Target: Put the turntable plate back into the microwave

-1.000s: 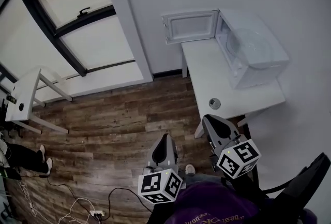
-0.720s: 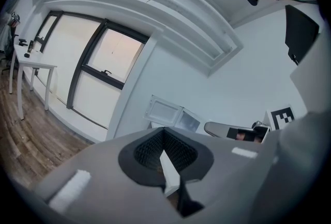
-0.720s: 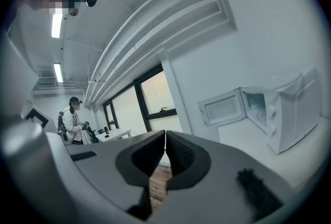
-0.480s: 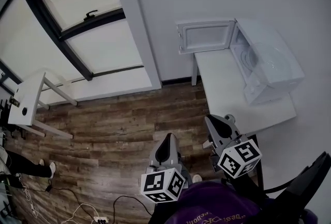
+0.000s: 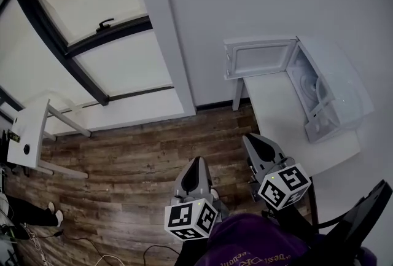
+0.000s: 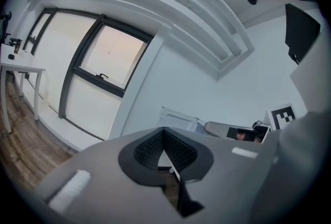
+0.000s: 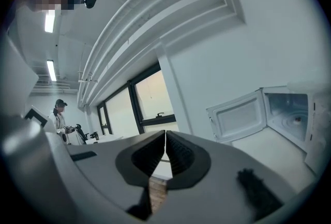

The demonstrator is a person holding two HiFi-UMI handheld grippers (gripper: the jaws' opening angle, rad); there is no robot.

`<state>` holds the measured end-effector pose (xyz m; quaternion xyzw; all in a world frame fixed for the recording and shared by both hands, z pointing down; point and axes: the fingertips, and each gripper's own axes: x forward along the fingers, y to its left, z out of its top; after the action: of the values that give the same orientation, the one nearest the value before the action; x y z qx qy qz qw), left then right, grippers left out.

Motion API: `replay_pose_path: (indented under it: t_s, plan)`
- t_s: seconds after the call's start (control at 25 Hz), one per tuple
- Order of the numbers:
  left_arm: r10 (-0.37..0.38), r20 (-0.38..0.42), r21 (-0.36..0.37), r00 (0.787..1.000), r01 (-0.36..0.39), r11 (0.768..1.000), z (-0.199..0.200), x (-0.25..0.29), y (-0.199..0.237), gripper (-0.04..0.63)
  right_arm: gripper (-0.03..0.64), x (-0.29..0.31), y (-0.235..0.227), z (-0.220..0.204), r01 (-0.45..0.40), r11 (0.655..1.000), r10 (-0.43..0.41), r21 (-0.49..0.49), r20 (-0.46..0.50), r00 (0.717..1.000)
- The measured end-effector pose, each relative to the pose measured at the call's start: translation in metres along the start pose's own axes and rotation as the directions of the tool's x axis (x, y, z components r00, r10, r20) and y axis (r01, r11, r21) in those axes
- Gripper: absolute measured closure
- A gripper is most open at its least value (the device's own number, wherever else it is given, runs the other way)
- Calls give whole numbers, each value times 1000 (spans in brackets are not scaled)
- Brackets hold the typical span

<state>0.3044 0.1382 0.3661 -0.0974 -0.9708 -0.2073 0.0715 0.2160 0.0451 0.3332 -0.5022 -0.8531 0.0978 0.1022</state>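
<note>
Both pairs of jaws are closed together with nothing between them: the left gripper (image 5: 197, 164) and the right gripper (image 5: 250, 140) are empty and are held over the wooden floor (image 5: 123, 154), well apart from the table (image 5: 276, 105). On the table stands the microwave (image 5: 320, 122) with its door (image 5: 261, 57) swung open. The turntable plate (image 5: 339, 90) seems to lie on top of the microwave, a clear glass disc, though it is faint.

I judge it to be heavy, stiff, slippery and easy to break. It is best pinched at the rim on two opposite sides and kept level.

The print on the person's purple garment (image 5: 258, 246) cannot be read. No brand is visible on the microwave.
</note>
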Motion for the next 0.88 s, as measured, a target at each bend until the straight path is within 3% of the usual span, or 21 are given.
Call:
replay_pose_path:
  t_s: [0.48, 0.88]
  plan:
    - [-39, -41, -21, 998, 38, 999, 29, 46, 66, 588, 606, 77, 9, -1, 65, 998, -65, -13, -17, 998]
    - [-53, -74, -49, 996, 49, 998, 27, 86, 82, 588, 606, 106, -15, -4, 118, 993, -118, -18, -45, 992]
